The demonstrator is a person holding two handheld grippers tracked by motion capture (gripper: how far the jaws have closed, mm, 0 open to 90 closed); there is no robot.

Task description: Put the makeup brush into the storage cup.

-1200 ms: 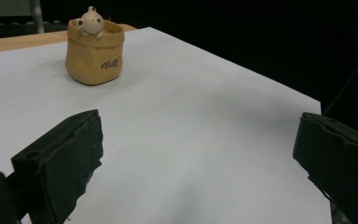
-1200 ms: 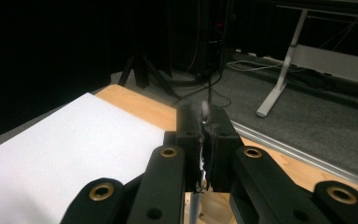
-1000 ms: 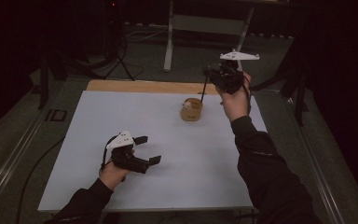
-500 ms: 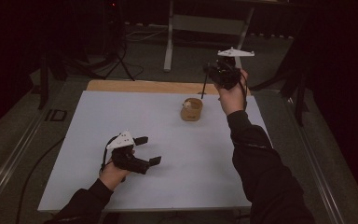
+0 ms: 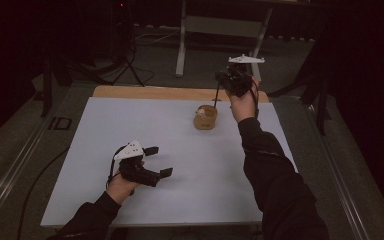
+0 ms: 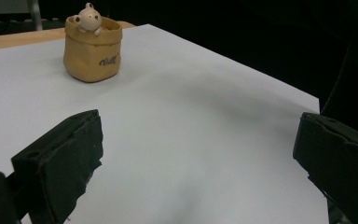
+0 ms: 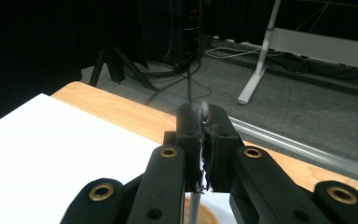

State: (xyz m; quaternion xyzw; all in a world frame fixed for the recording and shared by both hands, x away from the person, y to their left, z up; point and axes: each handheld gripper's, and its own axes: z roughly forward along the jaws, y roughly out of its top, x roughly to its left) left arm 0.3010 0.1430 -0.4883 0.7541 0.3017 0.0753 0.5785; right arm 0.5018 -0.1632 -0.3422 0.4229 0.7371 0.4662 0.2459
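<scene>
Right gripper [image 5: 219, 85] raised over pot [image 5: 205, 118] – jaws clamped on thin rod [image 5: 215, 95]; left gripper [image 5: 158, 161] low over surface [image 5: 220, 170], jaws apart.

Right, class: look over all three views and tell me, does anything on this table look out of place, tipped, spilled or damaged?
Nothing stands out. The tan pot with the small bear figure at its rim stands upright on the white sheet, with no spill around it. The left gripper hovers open, and the right gripper is shut on a thin stick above the pot.
</scene>
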